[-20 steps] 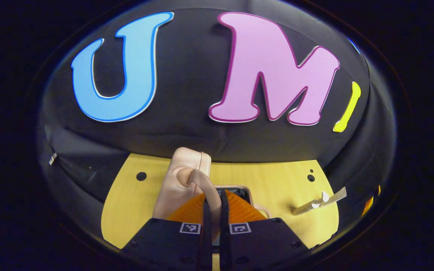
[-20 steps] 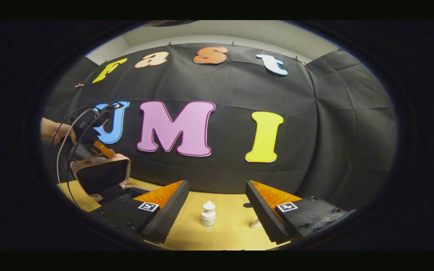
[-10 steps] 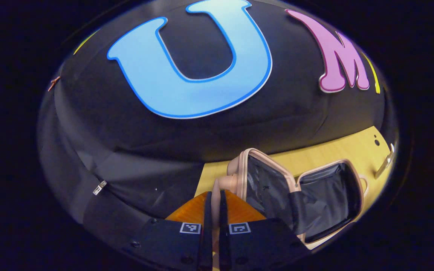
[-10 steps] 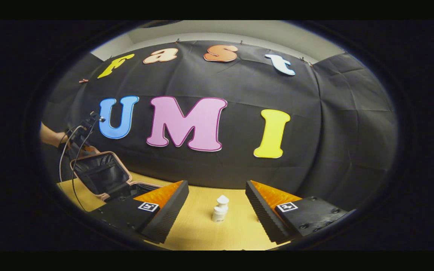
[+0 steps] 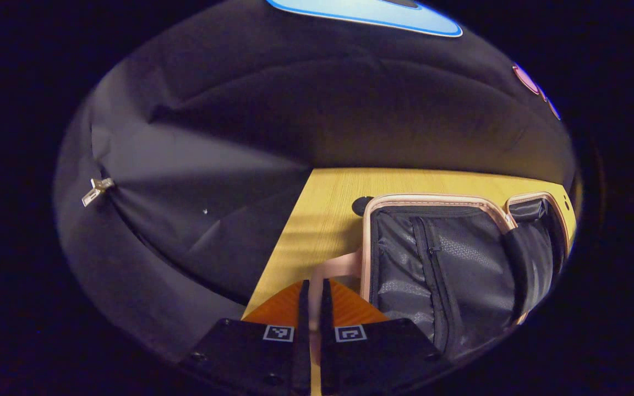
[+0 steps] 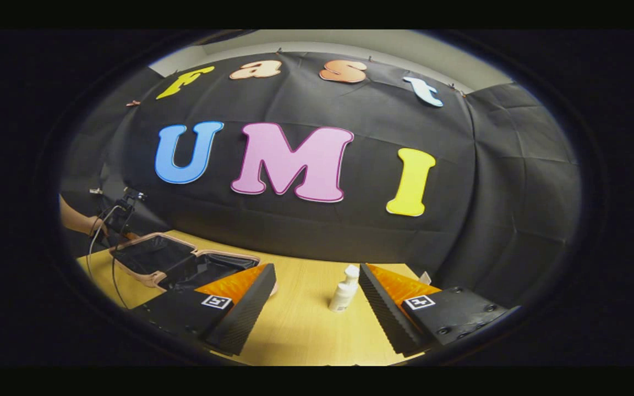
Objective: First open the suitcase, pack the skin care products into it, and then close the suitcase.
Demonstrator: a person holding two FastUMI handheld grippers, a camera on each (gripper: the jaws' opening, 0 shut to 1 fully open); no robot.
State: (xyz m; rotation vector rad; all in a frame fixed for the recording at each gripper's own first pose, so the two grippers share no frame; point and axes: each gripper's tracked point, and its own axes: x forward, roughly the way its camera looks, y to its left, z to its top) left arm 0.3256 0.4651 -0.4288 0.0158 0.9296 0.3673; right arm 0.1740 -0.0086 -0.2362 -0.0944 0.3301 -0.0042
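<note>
The pink suitcase (image 5: 438,264) lies open on the wooden table (image 5: 322,209), its lid folded back flat and its black lining with a zip pocket facing up. My left gripper (image 5: 312,291) is shut on the pink handle (image 5: 333,265) at the lid's edge. In the right gripper view the open suitcase (image 6: 179,263) sits at the far left, with a hand (image 6: 77,223) behind it. A white skin care bottle (image 6: 344,289) stands upright just inside the right-hand finger of my open right gripper (image 6: 317,308), untouched.
A small white item (image 6: 425,278) peeks out behind the right-hand finger. A dark round hole (image 5: 359,205) sits in the tabletop beside the lid's corner. Cables (image 6: 102,231) hang by the hand. Black cloth walls close the back and the sides.
The left gripper has swung the lid from upright down to flat, holding the handle throughout. The right gripper shifted left, so the white bottle now stands near its right-hand finger.
</note>
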